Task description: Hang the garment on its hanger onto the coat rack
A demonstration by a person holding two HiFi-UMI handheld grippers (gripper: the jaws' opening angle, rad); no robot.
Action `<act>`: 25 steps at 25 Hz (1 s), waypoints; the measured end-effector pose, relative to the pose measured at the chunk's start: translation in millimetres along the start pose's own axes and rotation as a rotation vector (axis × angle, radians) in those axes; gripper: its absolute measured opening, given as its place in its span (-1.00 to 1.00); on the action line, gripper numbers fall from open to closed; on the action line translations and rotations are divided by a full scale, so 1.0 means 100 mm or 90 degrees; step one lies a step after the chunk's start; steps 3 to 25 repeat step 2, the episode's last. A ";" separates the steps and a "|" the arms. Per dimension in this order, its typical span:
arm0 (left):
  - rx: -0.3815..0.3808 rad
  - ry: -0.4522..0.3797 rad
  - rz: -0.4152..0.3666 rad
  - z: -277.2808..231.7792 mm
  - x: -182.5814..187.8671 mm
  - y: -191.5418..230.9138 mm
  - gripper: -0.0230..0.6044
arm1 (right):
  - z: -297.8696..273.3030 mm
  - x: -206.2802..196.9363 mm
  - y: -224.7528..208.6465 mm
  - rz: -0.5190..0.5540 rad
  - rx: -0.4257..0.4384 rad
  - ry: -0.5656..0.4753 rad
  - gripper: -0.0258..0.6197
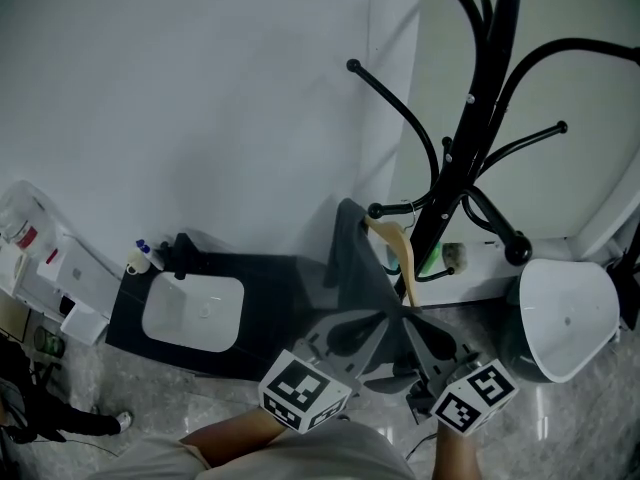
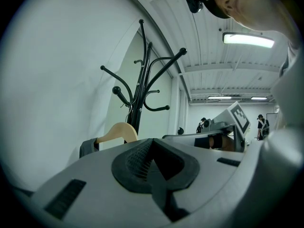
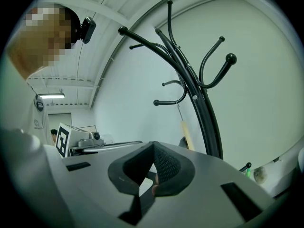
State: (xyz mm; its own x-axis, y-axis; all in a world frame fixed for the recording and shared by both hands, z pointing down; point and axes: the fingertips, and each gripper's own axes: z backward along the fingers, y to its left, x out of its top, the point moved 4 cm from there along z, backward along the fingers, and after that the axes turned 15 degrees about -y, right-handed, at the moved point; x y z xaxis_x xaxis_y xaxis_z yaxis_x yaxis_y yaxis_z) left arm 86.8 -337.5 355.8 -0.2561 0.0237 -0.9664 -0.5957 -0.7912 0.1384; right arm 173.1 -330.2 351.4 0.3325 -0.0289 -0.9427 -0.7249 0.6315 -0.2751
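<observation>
Left tongs (image 2: pixel 152 145), right tongs (image 3: pixel 153 147), jaws together

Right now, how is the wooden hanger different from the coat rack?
The hanger is pale wood; the coat rack is black. The coat rack is much bigger, with many arms; the hanger is one small piece. The coat rack stands upright; the hanger dangles from one of its lower arms, holding a grey garment. Both are curved.
</observation>
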 end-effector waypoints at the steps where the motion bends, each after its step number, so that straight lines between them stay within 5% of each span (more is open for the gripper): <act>1: 0.001 0.001 0.001 0.01 0.00 0.00 -0.91 | 0.00 -0.01 0.01 -0.001 0.000 0.001 -0.88; 25: 0.001 0.001 0.002 0.02 0.00 0.00 -0.91 | -0.01 -0.01 0.01 -0.001 0.000 0.002 -0.88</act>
